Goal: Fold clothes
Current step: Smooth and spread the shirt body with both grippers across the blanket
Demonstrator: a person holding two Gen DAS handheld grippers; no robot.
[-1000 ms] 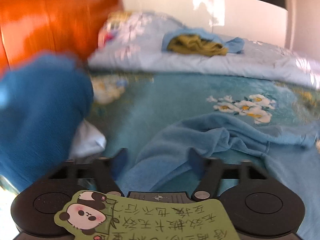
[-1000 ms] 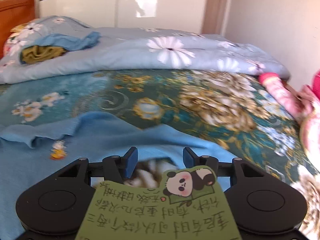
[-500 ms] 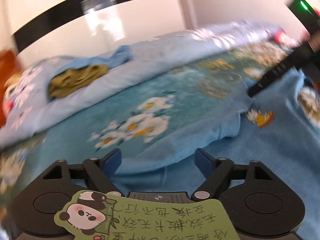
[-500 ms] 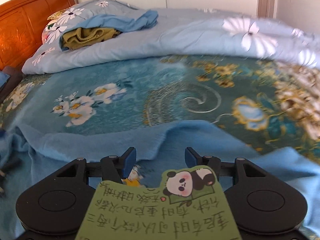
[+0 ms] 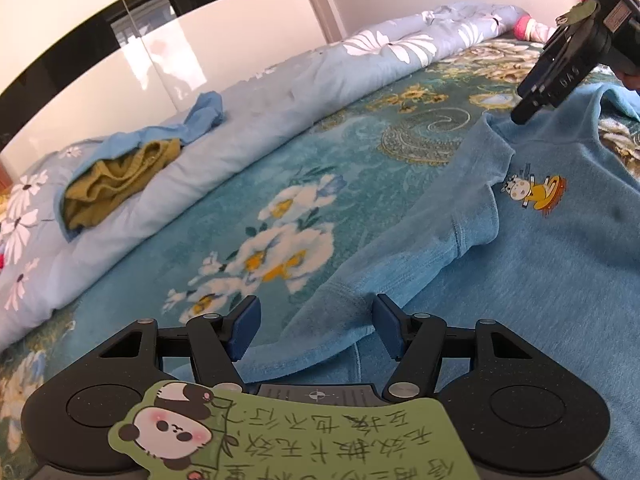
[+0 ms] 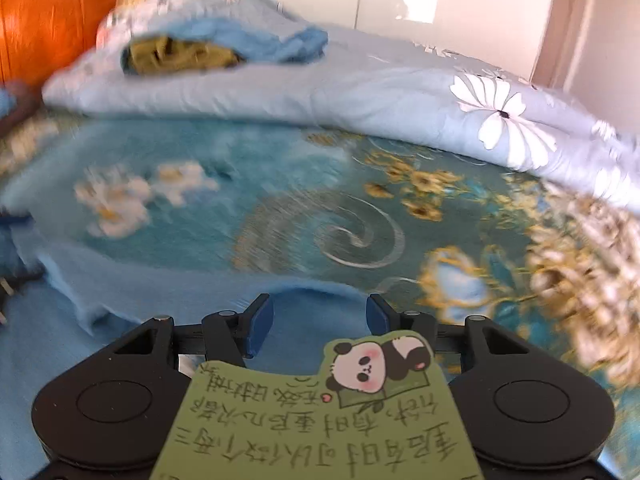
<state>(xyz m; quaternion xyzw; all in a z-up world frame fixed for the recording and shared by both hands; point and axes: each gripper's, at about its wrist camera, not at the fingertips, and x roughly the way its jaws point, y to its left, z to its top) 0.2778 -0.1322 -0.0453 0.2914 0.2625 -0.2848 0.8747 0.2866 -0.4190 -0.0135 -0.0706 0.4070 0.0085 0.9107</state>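
Observation:
A light blue sweatshirt (image 5: 532,256) with a small cartoon print (image 5: 532,190) lies spread on the teal floral bedspread (image 5: 288,184). My left gripper (image 5: 316,330) is open, its blue pads on either side of the sleeve's folded edge (image 5: 344,308). My right gripper (image 6: 320,320) is open over the sweatshirt's upper edge (image 6: 168,284); it also shows in the left wrist view (image 5: 560,68), low over the shoulder of the sweatshirt. Whether either touches the cloth is unclear.
A rolled pale blue quilt with white flowers (image 5: 256,116) runs along the far side, with an olive garment (image 5: 116,176) and a blue one (image 5: 200,116) on it. An orange headboard (image 6: 60,12) stands at the left. A pink item (image 5: 528,28) lies far right.
The left gripper has swung from the headboard side to the sweatshirt's sleeve edge. The right gripper has moved left along the sweatshirt's top edge. Both stay open.

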